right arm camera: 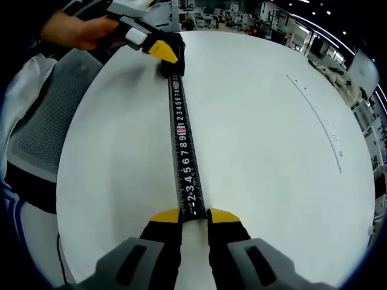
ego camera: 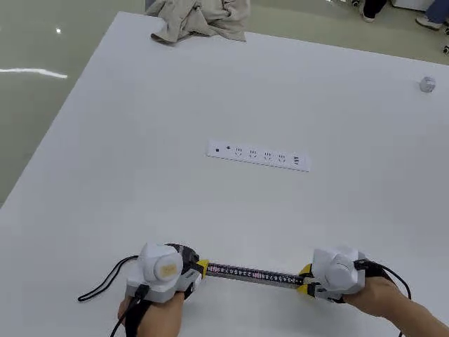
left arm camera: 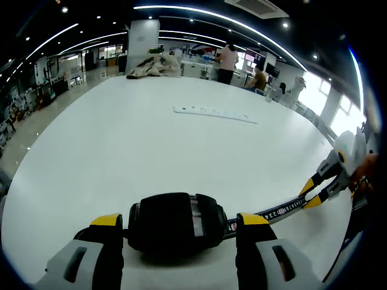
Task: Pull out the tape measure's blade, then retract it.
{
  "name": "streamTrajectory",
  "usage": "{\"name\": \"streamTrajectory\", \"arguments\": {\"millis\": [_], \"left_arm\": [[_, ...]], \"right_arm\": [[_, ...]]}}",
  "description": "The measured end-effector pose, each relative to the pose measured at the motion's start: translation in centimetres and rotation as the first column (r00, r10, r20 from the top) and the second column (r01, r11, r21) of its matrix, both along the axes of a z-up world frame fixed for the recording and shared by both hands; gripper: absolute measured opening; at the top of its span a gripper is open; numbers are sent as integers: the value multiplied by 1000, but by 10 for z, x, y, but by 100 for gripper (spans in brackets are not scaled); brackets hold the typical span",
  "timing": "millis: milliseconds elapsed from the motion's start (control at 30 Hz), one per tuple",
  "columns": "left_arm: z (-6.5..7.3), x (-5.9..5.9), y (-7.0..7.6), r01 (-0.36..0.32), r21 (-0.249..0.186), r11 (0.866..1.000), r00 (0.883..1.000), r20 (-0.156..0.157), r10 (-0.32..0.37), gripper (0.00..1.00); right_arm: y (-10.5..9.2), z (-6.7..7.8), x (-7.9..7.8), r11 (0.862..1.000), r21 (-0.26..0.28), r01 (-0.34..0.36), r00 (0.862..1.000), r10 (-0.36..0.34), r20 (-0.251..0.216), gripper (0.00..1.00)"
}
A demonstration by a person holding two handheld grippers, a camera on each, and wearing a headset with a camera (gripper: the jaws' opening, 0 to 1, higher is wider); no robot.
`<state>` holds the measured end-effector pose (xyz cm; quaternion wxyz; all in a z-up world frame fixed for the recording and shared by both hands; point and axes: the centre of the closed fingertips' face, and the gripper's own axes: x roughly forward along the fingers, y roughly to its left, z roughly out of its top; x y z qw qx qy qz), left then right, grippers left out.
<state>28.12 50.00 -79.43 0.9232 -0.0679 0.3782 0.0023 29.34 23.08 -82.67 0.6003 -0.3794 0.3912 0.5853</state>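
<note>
The black tape measure case [left arm camera: 172,222] sits between the yellow-tipped fingers of my left gripper [left arm camera: 175,222], which is shut on it near the table's front edge [ego camera: 184,269]. Its dark numbered blade [ego camera: 254,274] is drawn out to the right over the white table. My right gripper [right arm camera: 194,215] is shut on the blade's end [right arm camera: 192,205], and this gripper lies to the right in the head view [ego camera: 306,279]. In the right gripper view the blade [right arm camera: 182,145] runs away to the case [right arm camera: 173,55] held by the other gripper. The blade [left arm camera: 281,210] also leads to the right gripper [left arm camera: 315,192] in the left gripper view.
A white power strip [ego camera: 257,155] lies mid-table beyond the grippers. A crumpled beige cloth [ego camera: 200,17] rests at the table's far edge. A small grey ball [ego camera: 427,84] sits far right. A black cable [ego camera: 105,281] trails left of the left gripper. People stand far behind [left arm camera: 228,59].
</note>
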Motion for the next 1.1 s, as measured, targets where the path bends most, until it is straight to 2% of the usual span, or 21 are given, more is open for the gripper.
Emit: {"name": "streamTrajectory", "arguments": {"millis": [133, 200, 467, 567, 767, 1100], "left_arm": [[1, 0, 1, -9, -2, 1000, 1000, 5, 9, 73], [2, 0, 2, -20, -14, 1000, 1000, 18, 20, 73], [0, -1, 3, -19, -3, 1000, 1000, 9, 19, 71], [-1, -3, 4, -23, 0, 1000, 1000, 3, 23, 68], [0, -3, 1, -24, -5, 1000, 1000, 14, 25, 64], [0, -4, 1, -22, -18, 1000, 999, 22, 22, 63]], "right_arm": [[0, 1, 0, 1000, -9, -12, 1000, 12, 3, 16], [0, 2, -1, 1000, -11, -16, 1000, 16, 4, 16], [0, 0, 0, 1000, -16, -26, 1000, 26, 8, 16], [0, 1, 0, 999, -16, -31, 999, 31, 9, 16], [0, 1, -1, 999, -18, -36, 999, 36, 10, 15], [0, 0, -1, 999, -18, -36, 999, 37, 11, 15]]}}
